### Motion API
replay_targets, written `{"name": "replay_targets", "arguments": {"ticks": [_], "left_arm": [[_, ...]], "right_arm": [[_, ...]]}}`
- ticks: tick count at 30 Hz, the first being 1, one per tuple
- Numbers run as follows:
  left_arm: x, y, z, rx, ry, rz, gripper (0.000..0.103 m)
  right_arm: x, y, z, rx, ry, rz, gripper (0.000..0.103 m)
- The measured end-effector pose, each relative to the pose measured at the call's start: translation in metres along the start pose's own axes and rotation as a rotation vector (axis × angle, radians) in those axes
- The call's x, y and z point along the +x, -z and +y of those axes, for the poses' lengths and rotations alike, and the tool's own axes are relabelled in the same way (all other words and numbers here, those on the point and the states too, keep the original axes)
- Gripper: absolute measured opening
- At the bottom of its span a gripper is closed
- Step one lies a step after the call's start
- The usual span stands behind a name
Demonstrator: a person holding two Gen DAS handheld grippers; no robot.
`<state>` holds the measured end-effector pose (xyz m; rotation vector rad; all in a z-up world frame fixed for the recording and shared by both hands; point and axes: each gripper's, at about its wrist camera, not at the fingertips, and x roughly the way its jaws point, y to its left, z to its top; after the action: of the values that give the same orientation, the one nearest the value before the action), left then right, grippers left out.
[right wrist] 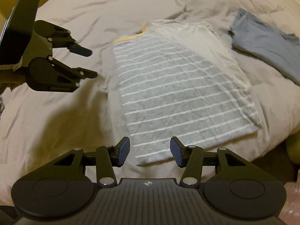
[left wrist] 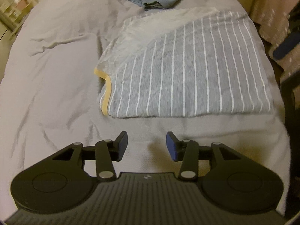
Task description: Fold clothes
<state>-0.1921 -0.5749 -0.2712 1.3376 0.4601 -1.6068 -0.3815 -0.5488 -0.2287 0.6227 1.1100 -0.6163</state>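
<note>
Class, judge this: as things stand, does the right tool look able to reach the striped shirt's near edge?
Probably yes: the right tool is open, holding nothing, with the striped shirt directly ahead.

Home bedroom: bed with rumpled grey duvet (left wrist: 56, 71), clothing laid on top, pink speckled bedding (left wrist: 271, 18) alongside, shelving (left wrist: 13, 13) beyond.
</note>
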Motion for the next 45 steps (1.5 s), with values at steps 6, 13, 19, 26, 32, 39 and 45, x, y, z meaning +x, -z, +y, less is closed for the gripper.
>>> {"name": "replay_targets", "arguments": {"ticks": [6,13,19,26,32,39,45], "left_arm": [[0.008,0.016,0.006,0.147,0.042,-0.01,0.04],[0.012,0.021,0.018,0.227,0.067,-0.034,0.04],[0.016,0.016,0.019,0.281,0.08,-0.061,0.044],[0.031,0.037,-0.005,0.633,-0.045,-0.201,0.064],[0.068,0.058,-0.017,0.949,-0.172,-0.347,0.065],[0.094,0.044,-0.013,1.056,-0.257,-0.475,0.066],[0.104,0.034,-0.013,1.077,-0.265,-0.492,0.067]], "right_arm": [[0.003,0.02,0.016,0.176,0.047,-0.005,0.051],[0.004,0.025,0.037,0.236,0.083,-0.02,0.051],[0.006,0.017,0.042,0.233,0.122,-0.031,0.052],[0.026,0.013,0.074,-0.064,0.319,-0.052,0.053],[0.06,0.017,0.101,-0.216,0.4,-0.093,0.052],[0.088,0.005,0.098,-0.153,0.47,-0.167,0.049],[0.111,0.005,0.101,-0.315,0.535,-0.153,0.045]]}}
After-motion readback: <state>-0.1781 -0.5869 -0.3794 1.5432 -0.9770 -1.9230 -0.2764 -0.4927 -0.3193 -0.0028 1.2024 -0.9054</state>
